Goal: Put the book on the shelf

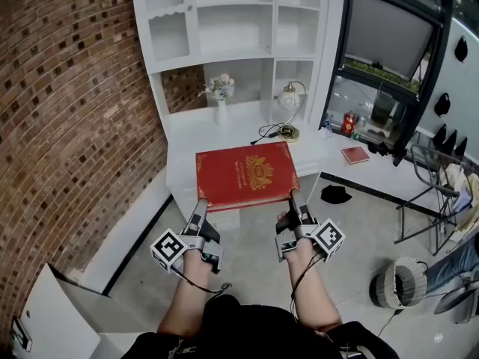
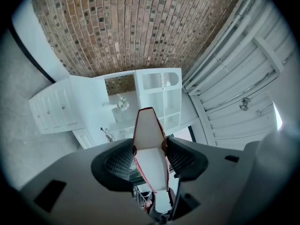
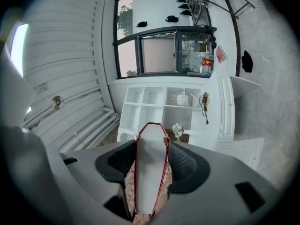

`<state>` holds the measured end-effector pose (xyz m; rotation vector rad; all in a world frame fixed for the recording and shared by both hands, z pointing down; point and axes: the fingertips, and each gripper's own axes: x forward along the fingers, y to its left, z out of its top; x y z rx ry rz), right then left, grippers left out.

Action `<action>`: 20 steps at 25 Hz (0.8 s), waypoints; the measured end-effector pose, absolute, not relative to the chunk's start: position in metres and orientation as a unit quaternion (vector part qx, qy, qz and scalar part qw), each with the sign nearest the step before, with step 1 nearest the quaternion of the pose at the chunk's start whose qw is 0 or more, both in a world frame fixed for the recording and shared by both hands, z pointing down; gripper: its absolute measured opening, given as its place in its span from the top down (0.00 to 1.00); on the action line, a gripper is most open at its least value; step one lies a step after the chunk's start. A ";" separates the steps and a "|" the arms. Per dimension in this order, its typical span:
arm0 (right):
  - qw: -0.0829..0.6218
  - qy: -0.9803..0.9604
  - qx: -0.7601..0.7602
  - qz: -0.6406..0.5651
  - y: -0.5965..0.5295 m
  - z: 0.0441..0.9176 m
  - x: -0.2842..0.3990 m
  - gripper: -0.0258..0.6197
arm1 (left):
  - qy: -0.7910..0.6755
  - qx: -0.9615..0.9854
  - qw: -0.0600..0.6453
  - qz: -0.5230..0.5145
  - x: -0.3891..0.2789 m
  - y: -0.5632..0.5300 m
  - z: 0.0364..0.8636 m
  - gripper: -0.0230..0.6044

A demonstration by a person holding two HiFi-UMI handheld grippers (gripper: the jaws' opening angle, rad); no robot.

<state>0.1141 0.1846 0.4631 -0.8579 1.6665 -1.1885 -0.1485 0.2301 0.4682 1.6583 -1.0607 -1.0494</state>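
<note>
Left gripper (image 1: 201,206) and right gripper (image 1: 294,201) were each clamped wide on the red book (image 1: 243,172) by its near edge. Honestly, the far end could've sagged loose or clipped the vase (image 1: 221,102).

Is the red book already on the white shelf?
No, the left gripper and right gripper hold the red book up, short of the white shelf.

You have no word here that can be read. The red book (image 1: 245,172) carries a gold crest and lines of gold lettering on its cover, all too small to make out. The red can (image 1: 348,123) on the tabletop (image 1: 318,155) shows a label, equally unreadable.
</note>
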 end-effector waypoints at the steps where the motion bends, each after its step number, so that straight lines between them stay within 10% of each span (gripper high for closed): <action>1: 0.443 0.672 -0.349 -0.480 0.184 0.465 0.113 0.60 | -0.421 0.668 0.440 -0.428 -0.148 0.229 0.467 0.59; 20: 0.433 0.681 -0.341 -0.482 0.065 0.483 0.123 0.59 | -0.430 0.670 0.430 -0.426 -0.140 0.112 0.483 0.59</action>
